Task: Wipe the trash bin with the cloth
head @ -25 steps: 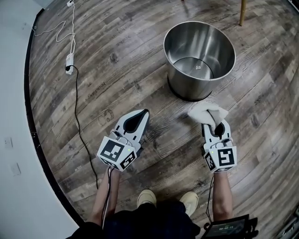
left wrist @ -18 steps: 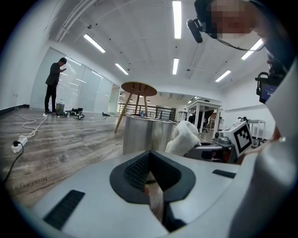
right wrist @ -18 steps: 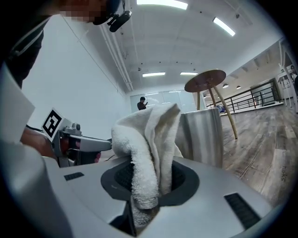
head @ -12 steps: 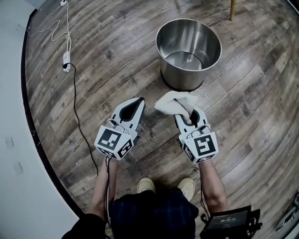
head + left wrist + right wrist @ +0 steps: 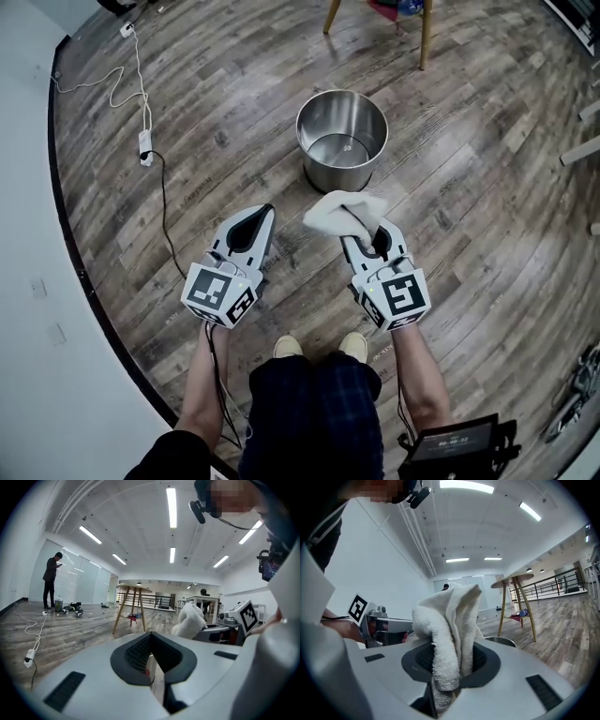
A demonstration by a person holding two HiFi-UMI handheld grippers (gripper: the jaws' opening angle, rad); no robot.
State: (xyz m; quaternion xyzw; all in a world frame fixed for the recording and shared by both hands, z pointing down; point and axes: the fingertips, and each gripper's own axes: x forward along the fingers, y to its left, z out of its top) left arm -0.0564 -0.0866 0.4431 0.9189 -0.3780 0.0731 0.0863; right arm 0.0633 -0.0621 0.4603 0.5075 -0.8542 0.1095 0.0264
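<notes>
With right tongs (image 5: 451, 665) clamped on the crumpled white terry cloth (image 5: 447, 620) and left tongs (image 5: 151, 656) empty, seemingly together, reach forward to the round stainless-steel trash bin (image 5: 323, 176) standing well ahead of both tips. Keep the grip firm; press the loose fold flat against the rim and sweep around.

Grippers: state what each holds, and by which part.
The right gripper is shut on the cloth, pinching one bunched end; the rest sticks out beyond the jaws. The left gripper is shut, holding nothing.
</notes>
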